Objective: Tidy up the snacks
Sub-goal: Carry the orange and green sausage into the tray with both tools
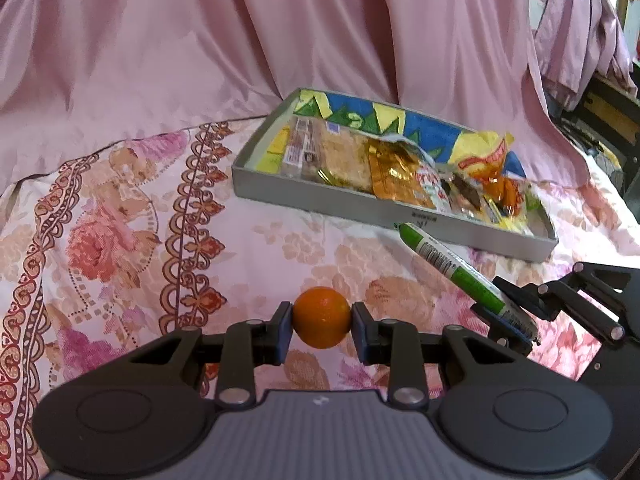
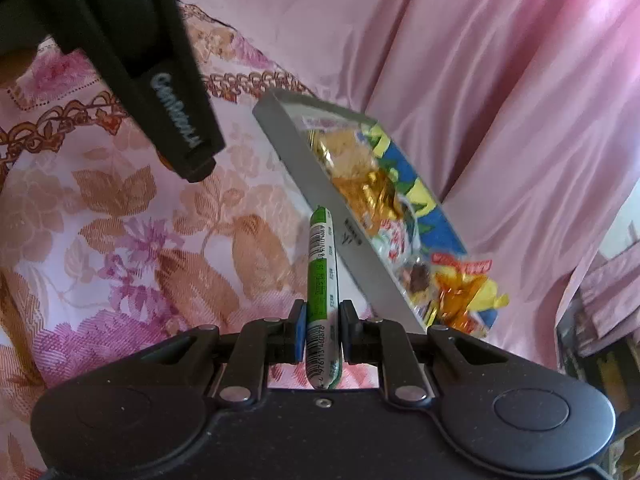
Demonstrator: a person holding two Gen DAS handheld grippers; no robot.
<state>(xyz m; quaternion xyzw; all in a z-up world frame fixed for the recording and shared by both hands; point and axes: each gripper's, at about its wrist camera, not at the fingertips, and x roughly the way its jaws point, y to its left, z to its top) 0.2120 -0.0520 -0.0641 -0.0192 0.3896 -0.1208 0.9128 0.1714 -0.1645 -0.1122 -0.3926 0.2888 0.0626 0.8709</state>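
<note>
My left gripper is shut on a small round orange, held above the floral cloth. My right gripper is shut on a green-and-white snack stick; the left wrist view shows that same snack stick pointing its tip at the near wall of the grey tray. The grey tray holds several wrapped snacks, among them a gold foil packet and a yellow-and-orange bag. The stick's tip lies close to the tray wall; contact is unclear.
A floral pink cloth covers the surface, and plain pink satin drapes rise behind the tray. The left gripper's black body crosses the upper left of the right wrist view. Dark furniture stands at the far right.
</note>
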